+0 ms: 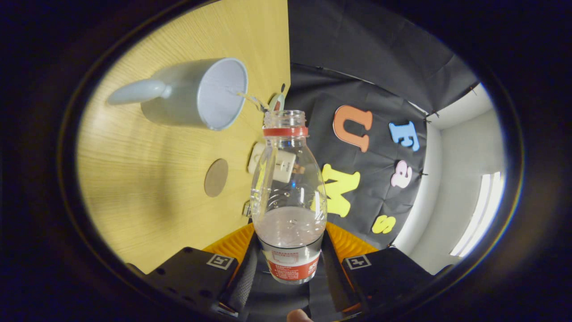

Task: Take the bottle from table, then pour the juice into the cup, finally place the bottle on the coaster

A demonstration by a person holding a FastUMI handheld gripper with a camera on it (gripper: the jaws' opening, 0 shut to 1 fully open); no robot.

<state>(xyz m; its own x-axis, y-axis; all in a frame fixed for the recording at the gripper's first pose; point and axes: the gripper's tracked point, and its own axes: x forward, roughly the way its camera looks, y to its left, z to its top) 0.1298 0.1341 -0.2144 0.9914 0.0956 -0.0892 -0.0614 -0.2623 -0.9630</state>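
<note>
My gripper (288,257) is shut on a clear plastic bottle (288,179) with a red neck ring and a red label, its fingers pressing on the lower body from both sides. The bottle is tipped over, its uncapped mouth pointing at a grey cup (196,94) with a pale handle that stands on the wooden table (134,179). A thin stream of liquid (252,99) runs from the mouth into the cup's opening. A little liquid is left low in the bottle. A round brown coaster (216,177) lies on the table between the cup and my fingers.
A small white box-like object (268,163) lies on the table just behind the bottle, close to the coaster. The table's edge meets the black cloth wall right beyond the bottle's mouth. A fingertip of the person (298,315) shows below the bottle's base.
</note>
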